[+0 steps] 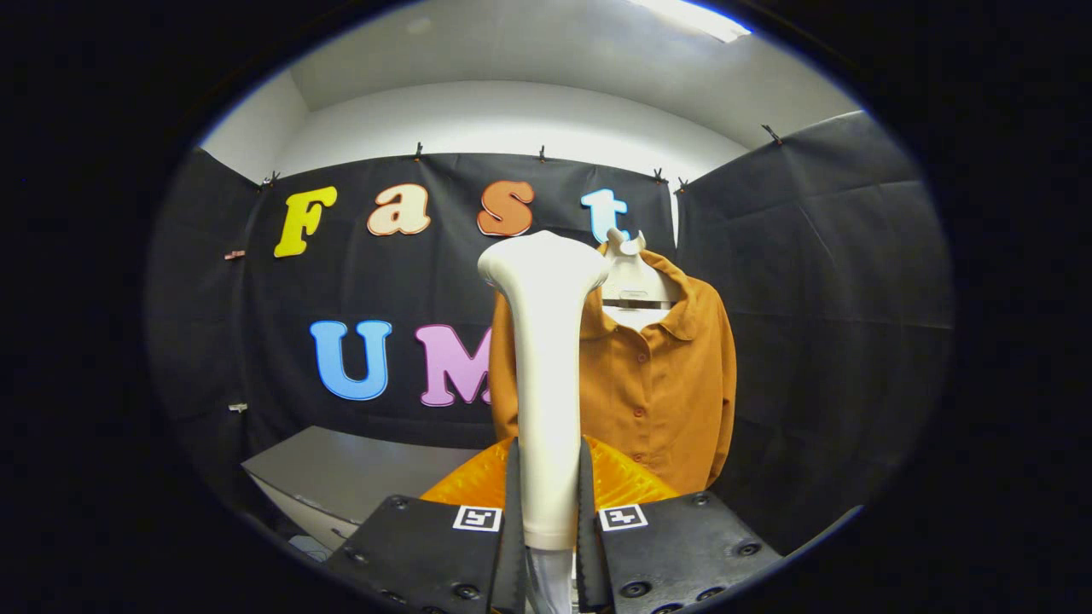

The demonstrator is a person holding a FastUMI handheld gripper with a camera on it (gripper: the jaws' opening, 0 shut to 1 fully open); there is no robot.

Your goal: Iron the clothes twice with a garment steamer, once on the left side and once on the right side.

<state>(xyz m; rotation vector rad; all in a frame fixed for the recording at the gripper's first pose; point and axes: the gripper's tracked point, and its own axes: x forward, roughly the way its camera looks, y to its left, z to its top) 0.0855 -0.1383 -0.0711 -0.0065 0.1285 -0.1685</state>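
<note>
Gripper [547, 503] closed on the white steamer [544, 358]: both fingers [514, 512] press the lower handle, one each side, shaft upright between them, head flaring above. Orange shirt [657, 384] hangs on a white hanger [633, 277] against the black wall, beyond the fingers, just right of the steamer and partly hidden behind it. Grey table [341, 469] sits low, left of the fingers.

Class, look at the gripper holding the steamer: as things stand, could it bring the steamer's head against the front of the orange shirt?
Probably yes. The gripper is shut on the steamer, which stands upright between its fingers. The orange shirt hangs on its hanger just beyond, with nothing between them, so the way looks free.
</note>
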